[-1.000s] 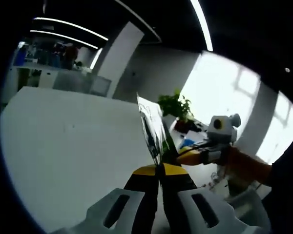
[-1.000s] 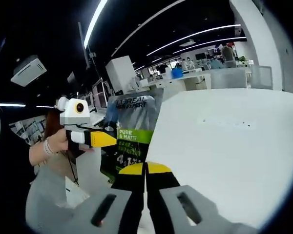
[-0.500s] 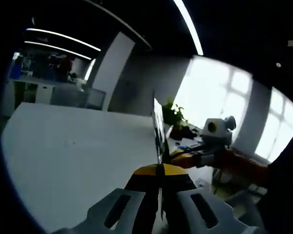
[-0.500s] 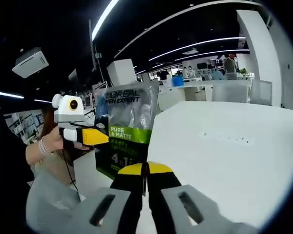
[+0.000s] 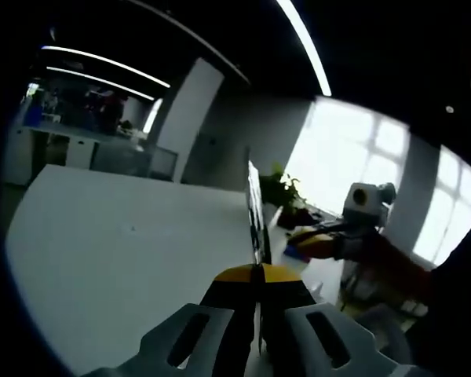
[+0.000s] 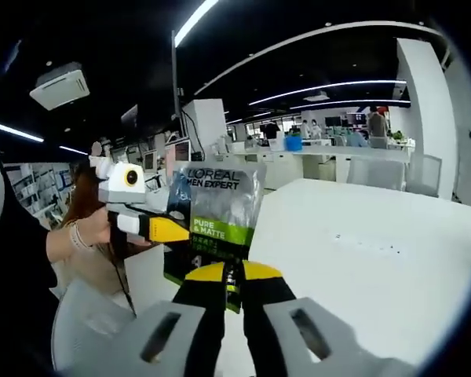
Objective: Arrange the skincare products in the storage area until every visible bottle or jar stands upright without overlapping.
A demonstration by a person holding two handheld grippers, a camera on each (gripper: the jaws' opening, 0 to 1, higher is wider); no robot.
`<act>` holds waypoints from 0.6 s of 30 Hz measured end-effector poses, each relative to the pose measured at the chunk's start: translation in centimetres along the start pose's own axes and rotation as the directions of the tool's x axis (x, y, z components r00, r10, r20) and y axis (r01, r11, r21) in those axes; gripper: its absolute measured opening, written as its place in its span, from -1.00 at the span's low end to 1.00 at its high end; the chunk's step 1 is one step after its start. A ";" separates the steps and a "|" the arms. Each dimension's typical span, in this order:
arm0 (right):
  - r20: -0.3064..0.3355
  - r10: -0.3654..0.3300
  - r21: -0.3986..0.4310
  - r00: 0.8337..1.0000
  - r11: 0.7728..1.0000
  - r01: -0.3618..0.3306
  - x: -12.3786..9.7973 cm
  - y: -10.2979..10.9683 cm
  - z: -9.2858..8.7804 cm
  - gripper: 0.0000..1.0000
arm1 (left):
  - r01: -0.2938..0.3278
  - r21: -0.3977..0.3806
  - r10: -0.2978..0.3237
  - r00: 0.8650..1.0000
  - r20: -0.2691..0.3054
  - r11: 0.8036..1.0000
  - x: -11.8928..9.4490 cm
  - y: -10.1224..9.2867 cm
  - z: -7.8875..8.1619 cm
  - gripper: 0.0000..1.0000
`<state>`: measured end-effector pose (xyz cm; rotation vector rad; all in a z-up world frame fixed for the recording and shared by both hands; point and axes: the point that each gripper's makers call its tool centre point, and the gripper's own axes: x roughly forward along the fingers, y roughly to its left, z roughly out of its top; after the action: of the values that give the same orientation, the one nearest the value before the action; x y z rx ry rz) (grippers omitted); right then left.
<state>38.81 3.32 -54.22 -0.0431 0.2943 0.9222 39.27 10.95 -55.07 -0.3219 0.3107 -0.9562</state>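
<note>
Swung from an angled face to edge-on ahead of the left gripper [image 5: 258, 276] over the past second, the skincare pouch [image 6: 216, 224] is pinched between both tools, the right gripper [image 6: 226, 275] clamped on its lower edge and the left closed on its side. It hangs above the white table [image 6: 361, 251], not yet set down, so the arranging seems unfinished. Its front reads "L'OREAL MEN EXPERT" and "PURE & MATTE".
</note>
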 end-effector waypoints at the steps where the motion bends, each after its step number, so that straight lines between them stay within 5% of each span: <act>1: -0.006 0.000 -0.013 1.000 1.000 0.000 0.0 0.4 0.0 -0.84 | -0.002 -0.004 0.002 1.000 -0.007 1.000 -0.4 -0.1 -0.3 -1.00; 18: -0.095 0.029 -0.034 0.995 0.999 -0.032 -0.6 8.0 -2.8 -0.86 | -0.011 -0.134 -0.002 0.995 -0.095 0.991 -3.8 -0.5 -6.2 -1.00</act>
<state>31.48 7.20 -56.04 -0.1155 0.3670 0.9571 34.42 13.02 -60.12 -0.3994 0.4643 -0.9498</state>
